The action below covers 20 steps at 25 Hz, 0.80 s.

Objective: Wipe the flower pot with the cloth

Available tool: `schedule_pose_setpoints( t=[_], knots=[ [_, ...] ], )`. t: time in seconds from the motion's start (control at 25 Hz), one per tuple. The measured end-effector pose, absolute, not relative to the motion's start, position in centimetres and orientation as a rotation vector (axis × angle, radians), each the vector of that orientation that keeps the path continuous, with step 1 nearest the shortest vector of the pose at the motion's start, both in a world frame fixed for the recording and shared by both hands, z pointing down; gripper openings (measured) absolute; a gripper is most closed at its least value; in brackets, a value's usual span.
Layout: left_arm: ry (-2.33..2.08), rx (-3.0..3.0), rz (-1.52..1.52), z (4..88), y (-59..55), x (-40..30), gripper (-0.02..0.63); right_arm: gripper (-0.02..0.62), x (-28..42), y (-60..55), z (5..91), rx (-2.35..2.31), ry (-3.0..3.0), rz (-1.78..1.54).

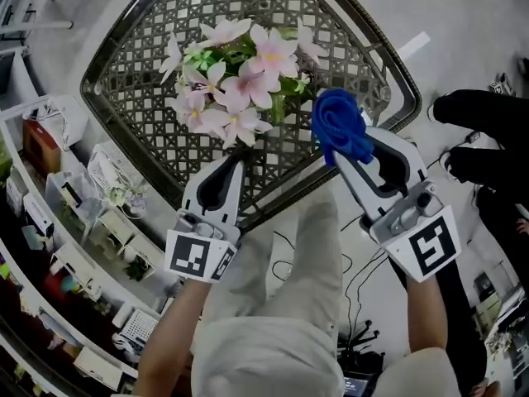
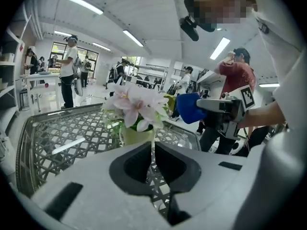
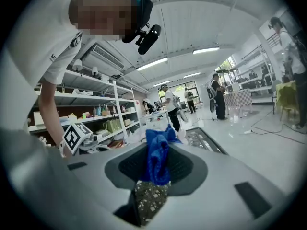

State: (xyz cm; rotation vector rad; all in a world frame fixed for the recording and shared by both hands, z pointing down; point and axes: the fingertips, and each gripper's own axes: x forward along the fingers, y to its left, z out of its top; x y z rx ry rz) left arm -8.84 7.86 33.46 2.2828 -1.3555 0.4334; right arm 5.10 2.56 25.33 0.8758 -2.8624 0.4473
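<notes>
Hidden pot: In the head view the flowers are covering the flower pot completely. Only the left gripper view is showing its pale green wall, under the blooms and just past the jaw tips.
Contact: The left gripper is sitting very near the pot, but no view is showing whether it is touching.
Cut off: The table, a dark lattice top, is running out of the head view at the top edge. The shelves on the left are blurring into clutter.
Right tips: The cloth is bunching over the tips of the right gripper, so they are hard to make out from above.
Left pose: The left gripper is pointing forward and down at the base of the flowers. Its jaws are pressing together, leaving only a thin slit with nothing in it.
Right pose: The right gripper is clamping the blue cloth, which is sticking up in a crumpled wad between the jaws. It is angling inward, with the cloth sitting just beside the blooms on their right.
Arms: Both bare forearms are reaching up from the bottom of the head view, one on each side of the person's light trousers.
Pot's place: The pot is standing upright on the table, in front of both grippers.
Background: People are standing well behind the table, too small to tell more.
</notes>
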Motion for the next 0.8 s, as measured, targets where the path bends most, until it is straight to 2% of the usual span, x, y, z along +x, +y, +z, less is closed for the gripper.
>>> schedule_pose_setpoints(
  t=[0.2,0.56,0.8],
  knots=[
    [-1.399,2.269,0.427,36.7,6.2,-9.4,0.033,0.118,5.5,0.8,29.8,0.881,-2.836,0.445],
    [-1.477,2.243,0.389,39.4,3.8,-7.8,0.236,0.118,3.0,-3.7,33.2,0.737,-2.863,0.422],
    [-1.549,2.212,0.387,39.8,2.4,-8.2,0.253,0.118,1.8,-6.4,35.1,0.631,-2.851,0.403]
  ],
)
